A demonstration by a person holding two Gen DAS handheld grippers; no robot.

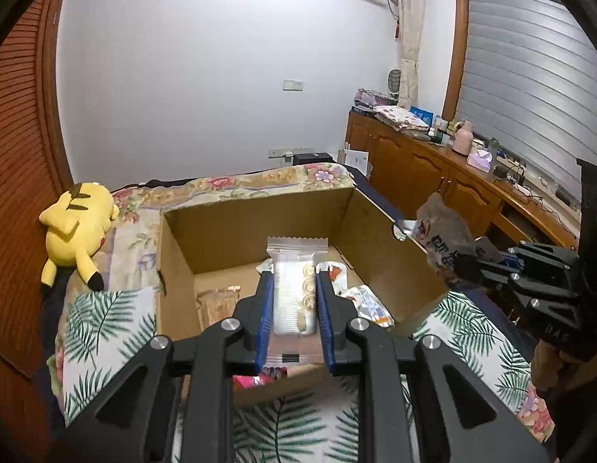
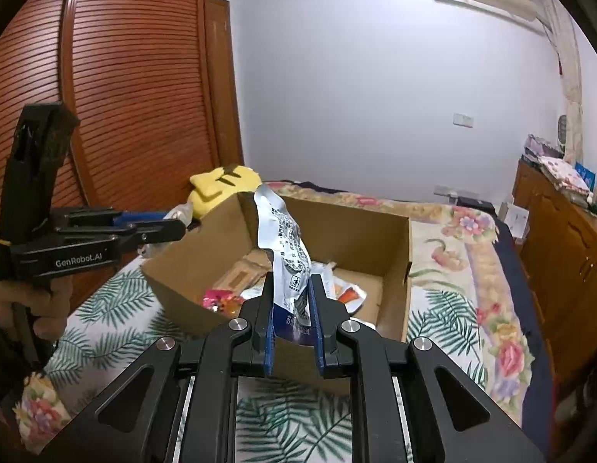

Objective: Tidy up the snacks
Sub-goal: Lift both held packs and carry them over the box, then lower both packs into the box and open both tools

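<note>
An open cardboard box (image 1: 240, 231) (image 2: 394, 254) stands on the bed with several snack packets on its floor. My left gripper (image 1: 294, 276) is shut on a clear packet of round biscuits (image 1: 292, 285) and holds it over the box's near edge. My right gripper (image 2: 290, 279) is shut on a crumpled silver and blue snack bag (image 2: 286, 247) and holds it upright above the box's near side. The right gripper also shows at the right of the left wrist view (image 1: 464, 266), and the left gripper shows at the left of the right wrist view (image 2: 182, 227).
A yellow plush toy (image 1: 76, 231) lies on the bed left of the box. The floral bedspread (image 2: 464, 270) and a palm-leaf cloth (image 1: 105, 328) surround the box. A wooden cabinet (image 1: 433, 169) with clutter runs along the right wall. A slatted wooden wardrobe (image 2: 136, 96) stands at the left.
</note>
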